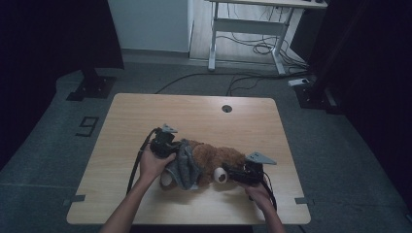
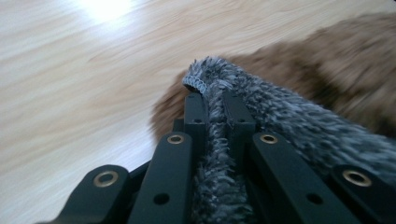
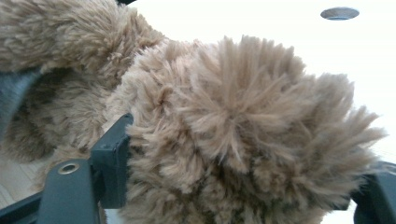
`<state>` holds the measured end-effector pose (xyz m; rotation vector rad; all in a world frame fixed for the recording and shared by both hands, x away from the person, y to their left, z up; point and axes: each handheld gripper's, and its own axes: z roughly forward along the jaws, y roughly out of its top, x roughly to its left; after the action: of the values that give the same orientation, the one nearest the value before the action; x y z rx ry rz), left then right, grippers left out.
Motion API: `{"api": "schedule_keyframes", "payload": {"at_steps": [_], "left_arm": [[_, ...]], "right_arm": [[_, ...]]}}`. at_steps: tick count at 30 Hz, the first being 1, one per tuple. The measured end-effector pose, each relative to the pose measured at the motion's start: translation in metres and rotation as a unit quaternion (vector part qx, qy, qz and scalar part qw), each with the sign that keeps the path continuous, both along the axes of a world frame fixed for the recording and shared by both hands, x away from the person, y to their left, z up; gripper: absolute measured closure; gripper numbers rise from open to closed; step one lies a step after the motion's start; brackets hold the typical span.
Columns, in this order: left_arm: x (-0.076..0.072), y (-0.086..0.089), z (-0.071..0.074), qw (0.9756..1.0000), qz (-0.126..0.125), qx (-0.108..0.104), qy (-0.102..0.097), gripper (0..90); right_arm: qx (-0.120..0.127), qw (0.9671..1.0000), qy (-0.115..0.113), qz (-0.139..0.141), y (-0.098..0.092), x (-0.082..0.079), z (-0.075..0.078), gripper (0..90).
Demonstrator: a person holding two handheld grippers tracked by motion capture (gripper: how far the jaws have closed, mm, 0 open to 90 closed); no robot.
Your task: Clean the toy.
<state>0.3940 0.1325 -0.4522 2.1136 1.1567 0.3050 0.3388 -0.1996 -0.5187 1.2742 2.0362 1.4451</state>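
Observation:
A brown plush teddy bear (image 1: 214,156) lies on its side in the middle of the wooden table (image 1: 194,111). A grey knitted garment (image 1: 187,167) is wrapped over its left part. My left gripper (image 1: 174,148) sits at the garment's upper left edge. In the left gripper view, the left gripper (image 2: 215,100) is shut on a fold of the grey garment (image 2: 280,116), with the bear's fur (image 2: 336,56) behind. My right gripper (image 1: 229,174) is at the bear's right end, beside a pale paw pad. In the right gripper view, the right gripper (image 3: 243,177) clamps a thick tuft of the bear (image 3: 233,116) from both sides.
A round cable hole (image 1: 227,108) sits near the table's far edge, also seen as a cable hole (image 3: 339,13) in the right gripper view. Beyond the table stand a white desk frame (image 1: 252,29) and floor cables (image 1: 233,77). Bare wood (image 2: 70,70) lies left of the bear.

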Motion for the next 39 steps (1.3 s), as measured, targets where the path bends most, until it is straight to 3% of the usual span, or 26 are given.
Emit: {"api": "schedule_keyframes", "payload": {"at_steps": [4, 13, 17, 20, 23, 25, 27, 29, 31, 32, 33, 34, 36, 39], "left_arm": [[0.0, 0.017, -0.008, 0.9998, 0.014, -0.009, 0.011, 82.0], [-0.002, 0.014, -0.006, 0.9999, 0.015, -0.006, 0.003, 82.1], [-0.008, 0.015, 0.004, 0.9998, 0.008, -0.009, -0.014, 82.1], [-0.016, 0.017, 0.016, 0.9993, 0.002, 0.012, -0.036, 81.7], [-0.025, 0.02, 0.02, 0.9991, -0.019, 0.015, -0.034, 81.9], [-0.035, 0.018, 0.016, 0.9983, -0.046, -0.001, -0.035, 82.2], [-0.048, 0.01, 0.007, 0.9965, -0.076, -0.001, -0.035, 82.4], [-0.053, 0.006, 0.003, 0.9955, -0.088, -0.019, -0.03, 82.3], [-0.052, 0.001, -0.004, 0.9929, -0.108, -0.051, 0.0, 82.2], [-0.051, -0.005, -0.01, 0.9917, -0.117, -0.048, 0.02, 82.1], [-0.05, -0.013, -0.017, 0.9928, -0.116, -0.022, 0.018, 82.0], [-0.05, -0.018, -0.02, 0.9942, -0.106, -0.014, 0.006, 82.0], [-0.045, -0.021, -0.021, 0.995, -0.099, -0.017, 0.004, 82.0], [-0.041, -0.025, -0.024, 0.9952, -0.098, -0.002, 0.004, 82.3]], "right_arm": [[0.0, 1.0, 0.0, 0.0, 0.0, 0.0, 0.0, 24.2], [0.0, 0.9999, 0.005, -0.01, 0.001, 0.0, 0.0, 20.9], [0.005, 0.9996, 0.022, -0.016, -0.001, 0.002, 0.0, 15.2], [0.009, 0.9994, 0.029, -0.017, -0.002, 0.002, 0.0, 13.6], [0.01, 0.9994, 0.031, -0.016, -0.002, 0.003, 0.0, 13.7], [0.009, 0.9993, 0.033, -0.012, -0.002, 0.002, 0.0, 13.6], [0.009, 0.9993, 0.036, -0.009, -0.002, 0.003, -0.001, 14.1], [0.006, 0.9994, 0.033, -0.005, 0.0, 0.002, -0.001, 15.2], [0.003, 0.9995, 0.03, -0.002, 0.001, 0.0, -0.001, 17.3], [0.001, 0.9996, 0.029, -0.001, 0.001, -0.001, -0.001, 17.9], [0.0, 0.9996, 0.028, 0.001, 0.002, -0.002, -0.001, 18.6], [-0.004, 0.9997, 0.025, 0.002, 0.002, -0.004, -0.001, 19.0], [-0.001, 0.9997, 0.024, -0.002, 0.003, -0.006, -0.002, 19.4], [0.002, 0.9998, 0.021, -0.004, 0.001, -0.006, -0.004, 19.4]]}}
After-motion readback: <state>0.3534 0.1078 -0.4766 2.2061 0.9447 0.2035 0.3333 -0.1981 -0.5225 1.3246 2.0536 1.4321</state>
